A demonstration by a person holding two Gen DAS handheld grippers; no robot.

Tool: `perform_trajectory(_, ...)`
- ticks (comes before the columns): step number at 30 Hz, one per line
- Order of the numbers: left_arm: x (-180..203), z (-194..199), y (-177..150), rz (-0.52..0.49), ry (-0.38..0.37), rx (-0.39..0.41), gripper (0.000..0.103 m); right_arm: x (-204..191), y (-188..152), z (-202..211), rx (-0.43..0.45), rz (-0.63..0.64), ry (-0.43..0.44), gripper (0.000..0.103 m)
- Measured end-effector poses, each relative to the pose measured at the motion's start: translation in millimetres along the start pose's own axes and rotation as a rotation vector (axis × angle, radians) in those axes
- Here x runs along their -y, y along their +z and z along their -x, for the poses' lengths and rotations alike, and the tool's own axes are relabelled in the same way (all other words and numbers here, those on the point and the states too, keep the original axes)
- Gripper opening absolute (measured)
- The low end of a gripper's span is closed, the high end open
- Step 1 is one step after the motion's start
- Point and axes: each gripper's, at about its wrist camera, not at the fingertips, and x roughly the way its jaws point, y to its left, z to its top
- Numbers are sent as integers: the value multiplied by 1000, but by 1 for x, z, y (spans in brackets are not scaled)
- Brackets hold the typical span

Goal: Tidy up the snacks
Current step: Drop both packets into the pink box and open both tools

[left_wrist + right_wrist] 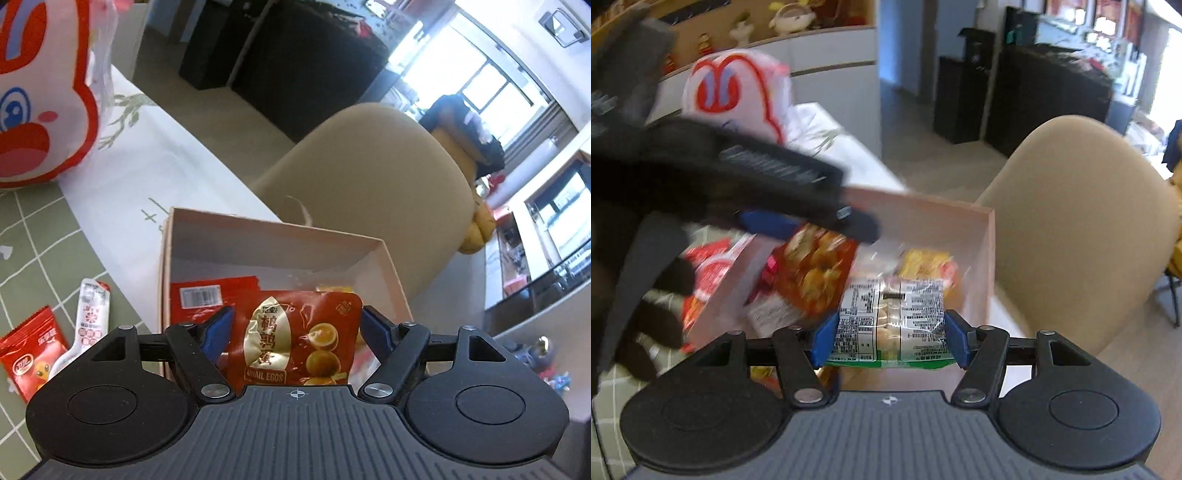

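My left gripper point(295, 328) is shut on a red quail-egg packet point(295, 339) and holds it over the open pink box point(280, 230). Inside the box lie a red packet point(207, 295) and a yellow one point(332, 288). My right gripper point(890, 332) is shut on a clear green-edged packet point(892, 317) over the same box point(979, 258). The left gripper point(812, 221) crosses the right wrist view, blurred, with the quail-egg packet point(816, 269) in it.
A red snack packet point(33, 358) and a white sachet point(90, 314) lie on the green checked mat point(33, 240) left of the box. A big rabbit-shaped bag point(40, 92) stands at far left. A beige chair point(373, 177) is beyond the table edge.
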Motion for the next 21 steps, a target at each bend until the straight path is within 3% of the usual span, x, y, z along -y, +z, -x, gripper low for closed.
perform_trajectory(3, -7, 14, -6, 8, -15, 88, 79, -4, -11, 5, 16, 30, -19, 66)
perform_trajectory(6, -14, 33, -9, 31, -92, 126, 78, -9, -18, 8, 35, 82, -74, 67)
perform_trajectory(8, -18, 39, -9, 33, -150, 98, 78, -9, -18, 14, 57, 78, -79, 67)
perform_trajectory(10, -15, 32, -9, 7, -110, -18, 77, -7, -14, 18, 52, 56, -57, 68)
perform_trajectory(11, -11, 31, -10, -6, -83, -37, 76, -7, -12, 18, 36, 49, -56, 68)
perform_trajectory(17, -27, 84, -36, 75, -74, 176, 74, -15, -2, 34, 46, 76, -101, 68)
perform_trajectory(19, -32, 116, -57, 87, -9, 279, 74, -16, 2, 38, 46, 90, -95, 68)
perform_trajectory(21, -41, 137, -79, 117, 69, 335, 74, -23, 9, 40, 48, 106, -81, 68)
